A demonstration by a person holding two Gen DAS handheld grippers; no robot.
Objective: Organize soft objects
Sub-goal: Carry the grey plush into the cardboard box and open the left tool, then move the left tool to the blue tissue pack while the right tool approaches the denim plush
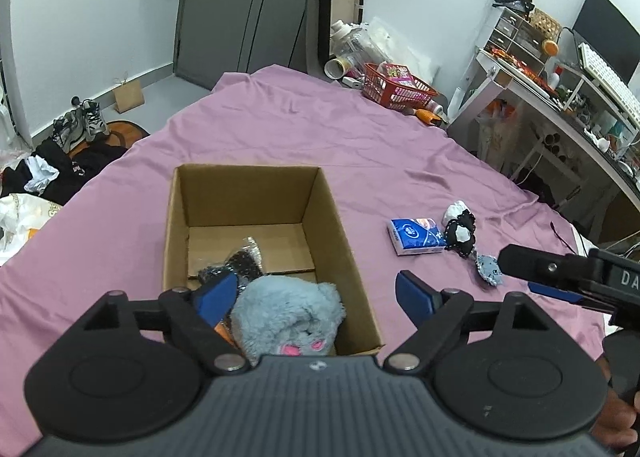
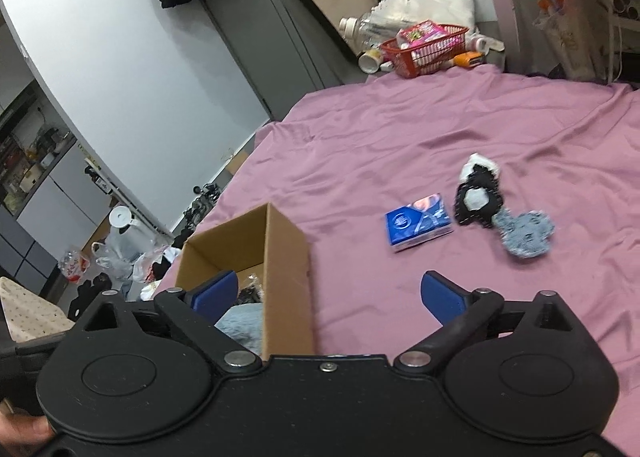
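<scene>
- Left wrist view looks down into the cardboard box [image 1: 256,225], which sits open on the pink bedsheet [image 1: 280,121].
- Left gripper [image 1: 316,293] hangs over the near end of the box with its blue-padded fingers [image 1: 218,291] spread wide and nothing between them.
- Inside the box, at its near end, lies a fluffy grey plush toy [image 1: 286,319] with pink marks; behind it, toward the box's middle, lies a dark sparkly fabric piece [image 1: 240,263].
- Right of the box on the sheet rests a blue tissue pack [image 1: 416,236]; just beyond the pack, farther from the box, lie a black-and-white soft item [image 1: 461,233] and a speckled grey fabric piece [image 1: 489,269], touching each other.
- Right gripper [image 2: 328,299] hovers over the box's right wall, its fingers [image 2: 444,297] also spread apart and holding nothing.
- Far past the box, at the bed's end, stands a red basket [image 1: 396,91].
</scene>
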